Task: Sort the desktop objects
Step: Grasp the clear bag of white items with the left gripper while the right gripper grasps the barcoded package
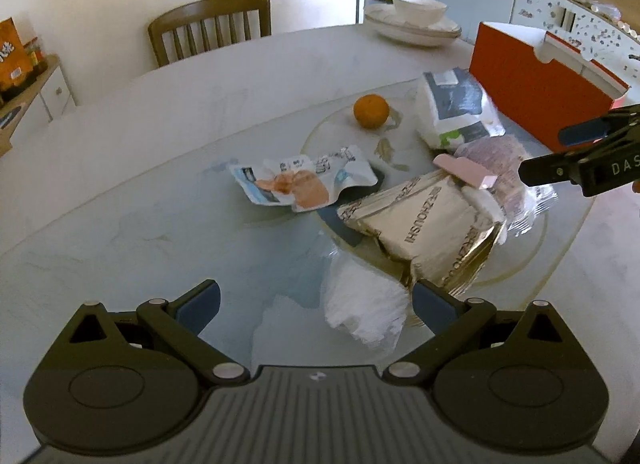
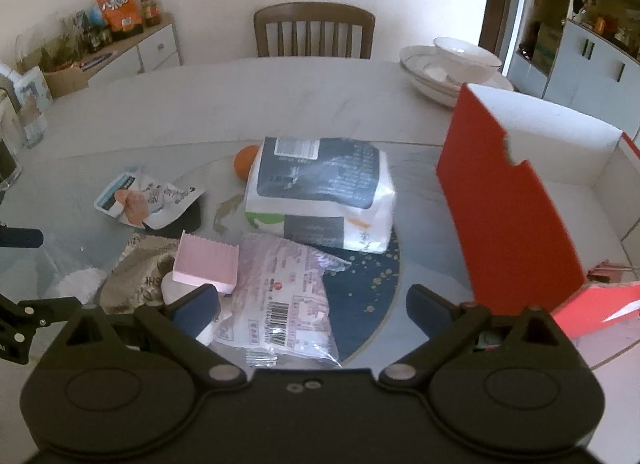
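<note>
My left gripper [image 1: 316, 300] stands open low over the glass turntable, and a crumpled white tissue [image 1: 364, 312] lies just inside its right finger. Beyond it are a silver foil pack [image 1: 420, 228], a torn snack wrapper [image 1: 300, 180] and an orange [image 1: 371, 111]. My right gripper [image 2: 314, 304] is open over a pale purple plastic bag [image 2: 288, 292]. A pink block [image 2: 206, 260] sits by its left finger. A wrapped tissue pack [image 2: 320, 192] lies behind the bag. An open red box [image 2: 512, 216] stands to the right.
The things lie on a round glass turntable [image 1: 560, 248] on a marble table [image 1: 200, 84]. Stacked plates with a white bowl [image 1: 418, 8] sit at the far edge. A wooden chair [image 2: 314, 30] stands behind the table, and a sideboard [image 2: 132, 48] is at the left wall.
</note>
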